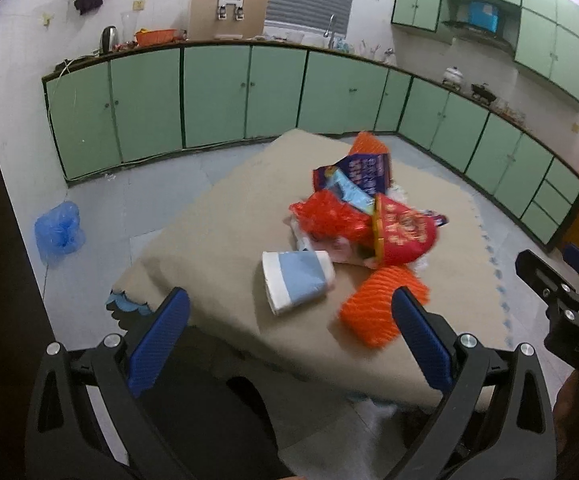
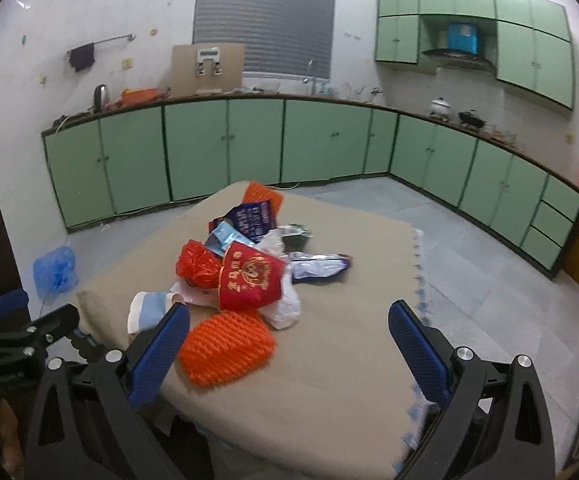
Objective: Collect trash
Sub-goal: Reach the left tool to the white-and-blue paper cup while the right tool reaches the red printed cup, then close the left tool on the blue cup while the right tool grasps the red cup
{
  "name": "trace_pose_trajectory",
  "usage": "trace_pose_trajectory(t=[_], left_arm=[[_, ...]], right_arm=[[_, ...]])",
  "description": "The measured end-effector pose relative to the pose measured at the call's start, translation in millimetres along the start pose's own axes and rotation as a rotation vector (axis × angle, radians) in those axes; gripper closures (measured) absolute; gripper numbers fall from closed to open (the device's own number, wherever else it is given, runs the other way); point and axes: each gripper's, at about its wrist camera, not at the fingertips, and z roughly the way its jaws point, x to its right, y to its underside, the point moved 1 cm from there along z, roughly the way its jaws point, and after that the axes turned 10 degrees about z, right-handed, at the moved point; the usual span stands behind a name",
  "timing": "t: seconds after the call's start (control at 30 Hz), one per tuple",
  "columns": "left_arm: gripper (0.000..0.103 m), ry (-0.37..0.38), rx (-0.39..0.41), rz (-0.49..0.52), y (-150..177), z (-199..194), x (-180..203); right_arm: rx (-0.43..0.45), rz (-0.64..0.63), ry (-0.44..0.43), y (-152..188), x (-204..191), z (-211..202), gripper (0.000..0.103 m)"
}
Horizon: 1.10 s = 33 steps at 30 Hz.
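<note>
- Up front, the left tongs [image 1: 289,340] stand wide apart with nothing between the blue pads [image 1: 157,344], held above the near edge of the tan-covered surface [image 1: 217,240].
- Likewise the right tongs [image 2: 289,344] are spread wide and empty, low over the near part of the same surface [image 2: 329,380].
- Trash lies heaped near the middle of the surface: a red printed bag [image 1: 405,232] sits on top, touching a crumpled red plastic bag [image 1: 329,216] at its left.
- Behind these a dark blue printed wrapper [image 1: 365,168] leans up, with an orange foam net [image 1: 369,144] just beyond it at the far edge.
- On the near side of the heap a blue-and-white paper cup [image 1: 297,280] lies on its side, just beside a second orange foam net [image 1: 373,308].
- From the right wrist view, that nearer orange net [image 2: 225,348] lies just ahead of the left finger of the right tongs, and a white plastic bag [image 2: 285,304] spills from under the red printed bag [image 2: 249,280].
- A silver-and-blue wrapper [image 2: 317,268] lies to the right of the heap.
- On the floor, well apart from the surface, sits a blue plastic bag [image 1: 57,232] near the green cabinets [image 1: 217,96].
</note>
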Motion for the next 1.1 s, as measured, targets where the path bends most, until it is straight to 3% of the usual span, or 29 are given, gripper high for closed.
trace_pose_trajectory(t=[0.3, 0.6, 0.77, 0.83, 0.97, 1.1], left_arm=[[0.005, 0.02, -0.085, 0.017, 3, 94, 1], [0.005, 0.041, -0.138, 0.01, 5, 140, -2], [0.006, 0.021, -0.165, 0.042, 8, 150, 7], [0.027, 0.027, -0.155, 0.049, 9, 148, 8], [0.028, 0.038, -0.127, 0.047, 6, 139, 6], [0.028, -0.003, -0.042, 0.059, -4, 116, -2]], right_arm=[[-0.117, 0.01, -0.046, -1, -9, 95, 0.006], [-0.132, 0.094, -0.037, -13, 6, 114, 0.006], [-0.136, 0.091, -0.033, -11, 10, 114, 0.006], [-0.137, 0.086, -0.033, -10, 9, 113, 0.006], [-0.142, 0.064, -0.028, -7, 0, 116, 0.006], [-0.155, 0.029, 0.005, -1, -14, 128, 0.006]])
